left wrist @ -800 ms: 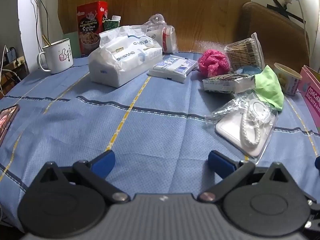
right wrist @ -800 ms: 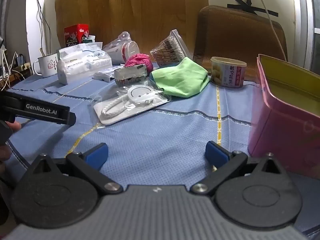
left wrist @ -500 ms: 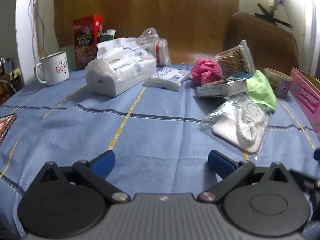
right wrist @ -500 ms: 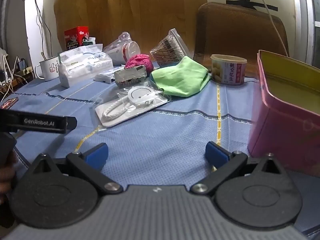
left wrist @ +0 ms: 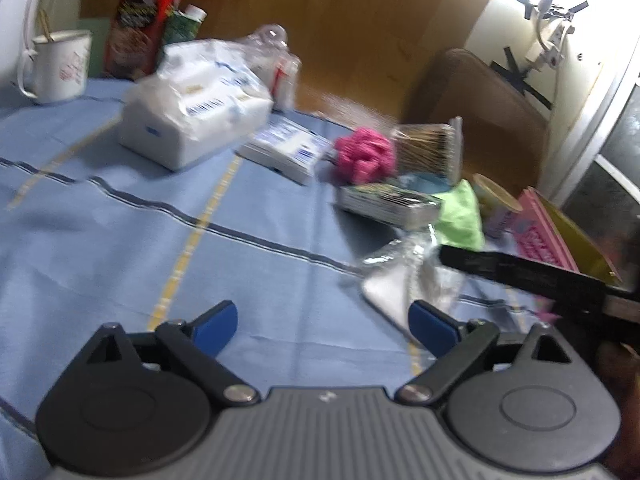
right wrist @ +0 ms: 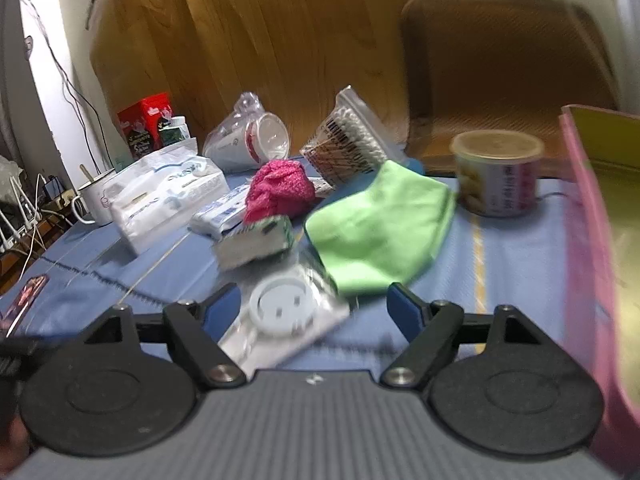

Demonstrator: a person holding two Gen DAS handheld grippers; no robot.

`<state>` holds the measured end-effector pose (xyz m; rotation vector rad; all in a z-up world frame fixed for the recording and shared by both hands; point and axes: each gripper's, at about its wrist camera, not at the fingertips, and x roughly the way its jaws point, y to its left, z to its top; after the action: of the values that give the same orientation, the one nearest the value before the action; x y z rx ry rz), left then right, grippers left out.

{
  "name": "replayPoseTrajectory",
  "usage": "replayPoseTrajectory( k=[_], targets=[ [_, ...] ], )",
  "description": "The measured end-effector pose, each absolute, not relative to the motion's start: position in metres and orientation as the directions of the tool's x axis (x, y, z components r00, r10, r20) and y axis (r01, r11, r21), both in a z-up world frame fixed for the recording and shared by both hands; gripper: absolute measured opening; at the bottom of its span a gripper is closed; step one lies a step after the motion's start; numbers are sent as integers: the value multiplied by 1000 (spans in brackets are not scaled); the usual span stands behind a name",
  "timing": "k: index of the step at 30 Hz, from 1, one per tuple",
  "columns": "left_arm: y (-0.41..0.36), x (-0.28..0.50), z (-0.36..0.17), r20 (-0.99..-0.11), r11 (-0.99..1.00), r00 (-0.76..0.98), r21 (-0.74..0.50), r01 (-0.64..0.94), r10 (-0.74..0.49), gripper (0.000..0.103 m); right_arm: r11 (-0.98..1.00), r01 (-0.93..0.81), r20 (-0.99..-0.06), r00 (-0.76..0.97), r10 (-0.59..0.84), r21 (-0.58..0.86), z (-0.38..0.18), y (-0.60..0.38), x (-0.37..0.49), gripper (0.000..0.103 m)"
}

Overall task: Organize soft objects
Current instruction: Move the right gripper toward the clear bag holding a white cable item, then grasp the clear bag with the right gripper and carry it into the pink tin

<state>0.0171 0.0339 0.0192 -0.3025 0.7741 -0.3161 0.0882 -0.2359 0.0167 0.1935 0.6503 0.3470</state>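
- Left of frame, our right gripper [right wrist: 310, 306] has spread jaws straddling the bagged white disc [right wrist: 280, 312], pinching nothing; closing here grabs hard plastic.
- Centre, green cloth [right wrist: 380, 224] lies beside pink scrubber [right wrist: 280, 194].
- Far right, the pink tin [right wrist: 592, 264] could get knocked.
- Our left gripper [left wrist: 324, 322] hangs spread, empty.

Blue tablecloth [right wrist: 516, 256] — bearing green cloth [right wrist: 380, 224], pink scrubber [right wrist: 280, 192], tissue pack [left wrist: 192, 120]

Left gripper [left wrist: 323, 322]: grey ribbed body, two black round discs, black linkage arms on silver screws, blue pads [left wrist: 214, 326] at the tips. Right gripper [right wrist: 311, 312] is built the same: grey ridged housing, black discs, silver pivots, blue fingertips [right wrist: 404, 312].
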Motion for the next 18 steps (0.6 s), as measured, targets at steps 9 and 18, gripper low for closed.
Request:
replayPoseTrajectory(
  k=[9, 18],
  targets=[
    [28, 18, 16, -607, 886, 657, -402, 231, -447, 83, 824, -392, -541, 623, 565, 410, 6, -230, 16, 50],
    [25, 28, 14, -605, 883, 650, -391, 259, -459, 85, 854, -491, -569, 658, 494, 173, 19, -197, 10, 79]
  ],
)
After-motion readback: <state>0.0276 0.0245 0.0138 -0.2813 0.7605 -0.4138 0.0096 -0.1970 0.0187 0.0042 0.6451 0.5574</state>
